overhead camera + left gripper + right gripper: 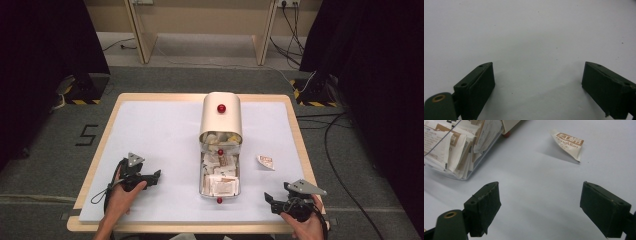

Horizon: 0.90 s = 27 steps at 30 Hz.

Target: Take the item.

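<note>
Two grippers, left [150, 178] and right [274, 202], rest wide open and empty on the mat [160, 130]; one sachet [265, 161] lies beside the box [220, 170].

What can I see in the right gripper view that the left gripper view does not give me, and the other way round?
The right gripper view alone has the loose sachet lying on the white mat, apart from the box, and the clear box packed with more sachets, with a red knob near its corner. The left gripper view adds nothing of its own beyond bare white mat. Both share a pair of black jaws standing wide apart, left gripper and right gripper, holding nothing, over the same mat.
</note>
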{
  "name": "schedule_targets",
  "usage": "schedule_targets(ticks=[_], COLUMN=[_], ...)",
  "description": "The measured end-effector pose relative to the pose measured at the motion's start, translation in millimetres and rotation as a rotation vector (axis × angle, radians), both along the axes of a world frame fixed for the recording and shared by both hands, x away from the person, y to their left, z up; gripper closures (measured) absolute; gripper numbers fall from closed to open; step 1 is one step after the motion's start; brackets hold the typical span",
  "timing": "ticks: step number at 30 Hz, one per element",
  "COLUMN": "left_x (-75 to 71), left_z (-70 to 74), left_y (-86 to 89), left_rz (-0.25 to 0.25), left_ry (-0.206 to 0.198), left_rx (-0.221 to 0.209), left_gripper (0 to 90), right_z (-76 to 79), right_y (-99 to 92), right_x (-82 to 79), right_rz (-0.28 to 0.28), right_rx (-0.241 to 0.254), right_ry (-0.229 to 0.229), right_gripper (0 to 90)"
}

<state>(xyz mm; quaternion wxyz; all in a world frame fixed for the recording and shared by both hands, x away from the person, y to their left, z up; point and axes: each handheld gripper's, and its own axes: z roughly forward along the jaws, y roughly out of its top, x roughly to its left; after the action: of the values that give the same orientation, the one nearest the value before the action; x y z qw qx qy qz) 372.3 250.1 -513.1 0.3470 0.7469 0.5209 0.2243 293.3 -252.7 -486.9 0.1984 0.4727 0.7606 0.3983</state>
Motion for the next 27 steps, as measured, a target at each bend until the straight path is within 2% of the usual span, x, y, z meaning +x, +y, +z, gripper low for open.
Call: schedule_targets(ticks=[22, 25, 27], left_x=[-0.1, -0.1, -0.1], left_z=[0.0, 0.0, 0.0], left_y=[-0.1, -0.1, -0.1], left_rz=[0.0, 0.0, 0.0], left_ry=[0.0, 0.0, 0.0], left_rx=[0.001, 0.0, 0.0], left_gripper=[10.2, 10.2, 10.2], right_z=[-8.1, -10.8, -14.9], right_y=[-3.8, -3.3, -1.9], right_x=[-16.3, -19.0, -20.2], right_rz=[0.01, 0.018, 0.026], right_rx=[-0.039, -0.047, -0.074], right_ry=[0.035, 0.052, 0.073], right_gripper=[16.8, 16.7, 16.1])
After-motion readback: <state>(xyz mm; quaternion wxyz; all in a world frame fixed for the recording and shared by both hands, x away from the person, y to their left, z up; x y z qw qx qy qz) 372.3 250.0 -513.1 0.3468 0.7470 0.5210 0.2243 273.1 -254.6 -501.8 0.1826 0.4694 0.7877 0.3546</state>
